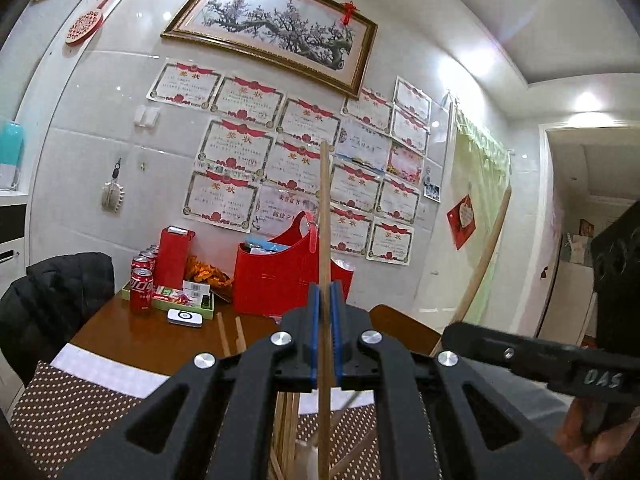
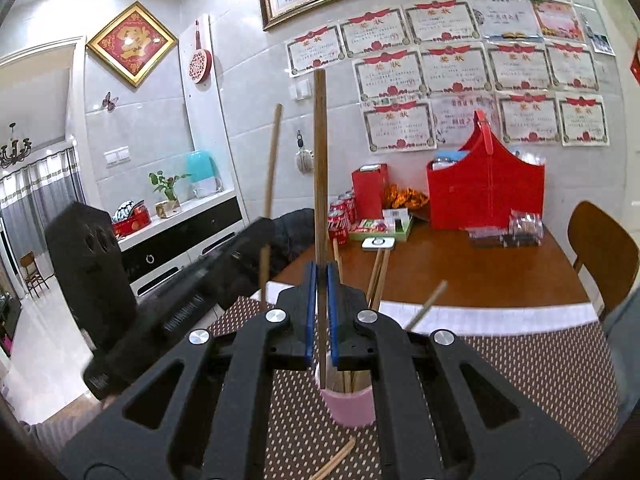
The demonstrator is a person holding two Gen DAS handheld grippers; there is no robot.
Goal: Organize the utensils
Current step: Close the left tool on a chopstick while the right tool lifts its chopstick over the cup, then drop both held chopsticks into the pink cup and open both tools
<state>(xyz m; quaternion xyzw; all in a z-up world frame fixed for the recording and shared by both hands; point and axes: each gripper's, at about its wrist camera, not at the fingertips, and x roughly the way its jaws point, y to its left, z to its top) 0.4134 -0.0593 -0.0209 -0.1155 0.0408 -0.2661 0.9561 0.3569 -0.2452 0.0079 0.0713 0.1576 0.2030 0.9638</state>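
A: Left gripper (image 1: 325, 312) state?
B: Clenched on a light wooden chopstick (image 1: 325, 220) — held upright between the blue fingers (image 1: 316, 332), its top against the certificates on the wall.
A: Right gripper (image 2: 321, 300)?
B: Same, clamped on a darker brown chopstick (image 2: 320, 168), also upright. Its lower end runs down towards the pink cup (image 2: 348, 404) standing on the dotted placemat (image 2: 520, 376); a few sticks are already in the cup.
A: Loose ones?
B: Several chopsticks on the tabletop (image 2: 480, 272) — a pair (image 2: 379, 276) just past the mat's far edge, one (image 2: 336, 458) on the mat in front of the cup.
A: Background?
B: Red basket (image 2: 486, 196) and cola cans (image 2: 339, 220) at the far side, near the wall.
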